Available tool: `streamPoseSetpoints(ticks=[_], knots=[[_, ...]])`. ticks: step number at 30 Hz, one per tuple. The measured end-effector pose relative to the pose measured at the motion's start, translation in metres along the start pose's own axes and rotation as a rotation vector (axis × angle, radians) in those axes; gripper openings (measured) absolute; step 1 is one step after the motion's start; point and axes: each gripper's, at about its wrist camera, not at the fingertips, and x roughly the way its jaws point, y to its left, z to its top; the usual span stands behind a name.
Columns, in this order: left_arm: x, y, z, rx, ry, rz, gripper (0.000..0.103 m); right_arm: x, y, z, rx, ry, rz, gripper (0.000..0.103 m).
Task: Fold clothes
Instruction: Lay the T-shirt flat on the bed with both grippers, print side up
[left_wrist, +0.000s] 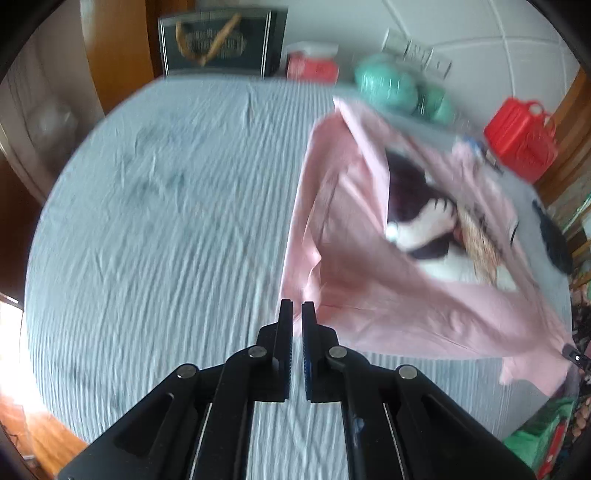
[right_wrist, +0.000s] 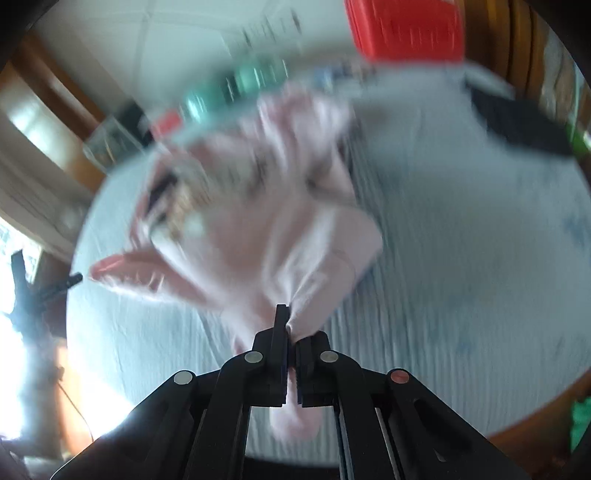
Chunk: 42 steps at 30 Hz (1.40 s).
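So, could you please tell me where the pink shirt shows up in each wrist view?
Left wrist: the pink shirt fills the right half, draped over the grey bedsheet.
Right wrist: it hangs at centre, pinched in the right gripper.
Shared landmark: the red container beyond the bed.
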Motion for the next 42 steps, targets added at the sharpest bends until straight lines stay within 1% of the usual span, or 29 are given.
streamPoseSetpoints(ticks=[1, 2, 4, 7, 8, 10, 13, 17, 18, 19, 21, 22, 24, 26, 28, 30, 33, 34, 35, 36, 39, 42], knots=[[0.0, 0.003, -0.002, -0.011, 0.026, -0.009, 0.005, 0.006, -0.006, -0.002, 0.018, 0.022, -0.013, 0.017], [-0.005, 0.002, -0.001, -0.014, 0.027, -0.016, 0.005, 0.007, -0.009, 0.002, 0.024, 0.022, -0.03, 0.019], [-0.014, -0.003, 0.007, -0.004, 0.013, -0.029, 0.005, 0.003, -0.013, 0.008, 0.032, 0.002, -0.033, 0.02], [-0.018, -0.018, 0.031, 0.041, -0.01, -0.052, 0.005, -0.001, -0.008, 0.033, 0.049, -0.042, -0.016, 0.021], [-0.013, -0.023, 0.041, 0.053, -0.009, -0.058, 0.005, -0.002, -0.005, 0.038, 0.058, -0.053, -0.007, 0.021], [0.002, -0.031, 0.065, 0.078, 0.0, -0.065, 0.005, 0.005, 0.001, 0.049, 0.078, -0.065, -0.001, 0.021], [0.031, -0.041, 0.098, 0.122, 0.014, -0.062, 0.005, 0.022, 0.005, 0.054, 0.1, -0.061, -0.012, 0.021], [0.076, -0.049, 0.132, 0.175, 0.046, -0.073, 0.005, 0.057, 0.002, 0.055, 0.151, -0.015, -0.017, 0.021], [0.085, -0.051, 0.139, 0.187, 0.053, -0.08, 0.005, 0.067, 0.001, 0.055, 0.165, -0.002, -0.02, 0.023], [0.097, -0.055, 0.147, 0.205, 0.063, -0.095, 0.005, 0.076, 0.0, 0.055, 0.179, 0.011, -0.024, 0.028], [0.113, -0.063, 0.158, 0.237, 0.078, -0.121, 0.005, 0.09, -0.002, 0.054, 0.207, 0.033, -0.04, 0.034], [0.121, -0.067, 0.163, 0.252, 0.085, -0.134, 0.005, 0.096, -0.003, 0.053, 0.221, 0.044, -0.045, 0.034], [0.134, -0.074, 0.169, 0.286, 0.095, -0.132, 0.005, 0.106, -0.002, 0.053, 0.234, 0.067, -0.067, 0.034], [0.142, -0.081, 0.173, 0.326, 0.083, -0.132, 0.005, 0.11, 0.0, 0.053, 0.236, 0.072, -0.083, 0.034], [0.144, -0.083, 0.176, 0.341, 0.071, -0.161, 0.005, 0.11, 0.002, 0.053, 0.239, 0.067, -0.097, 0.034], [0.145, -0.08, 0.177, 0.336, 0.063, -0.199, 0.005, 0.11, 0.001, 0.053, 0.254, 0.065, -0.091, 0.034], [0.144, -0.068, 0.17, 0.318, 0.004, -0.273, 0.005, 0.109, -0.003, 0.051, 0.274, 0.054, -0.062, 0.034], [0.143, -0.068, 0.167, 0.338, -0.012, -0.275, 0.005, 0.108, -0.004, 0.05, 0.281, 0.047, -0.05, 0.034], [0.142, -0.068, 0.164, 0.361, -0.026, -0.272, 0.005, 0.108, -0.005, 0.049, 0.283, 0.043, -0.042, 0.034], [0.141, -0.071, 0.163, 0.377, -0.03, -0.251, 0.005, 0.107, -0.005, 0.049, 0.281, 0.04, -0.036, 0.034], [0.135, -0.08, 0.163, 0.376, -0.004, -0.169, 0.005, 0.108, -0.003, 0.05, 0.252, 0.055, -0.034, 0.034], [0.105, -0.082, 0.156, 0.365, -0.074, -0.171, 0.005, 0.108, -0.004, 0.052, 0.236, 0.07, -0.018, 0.034]])
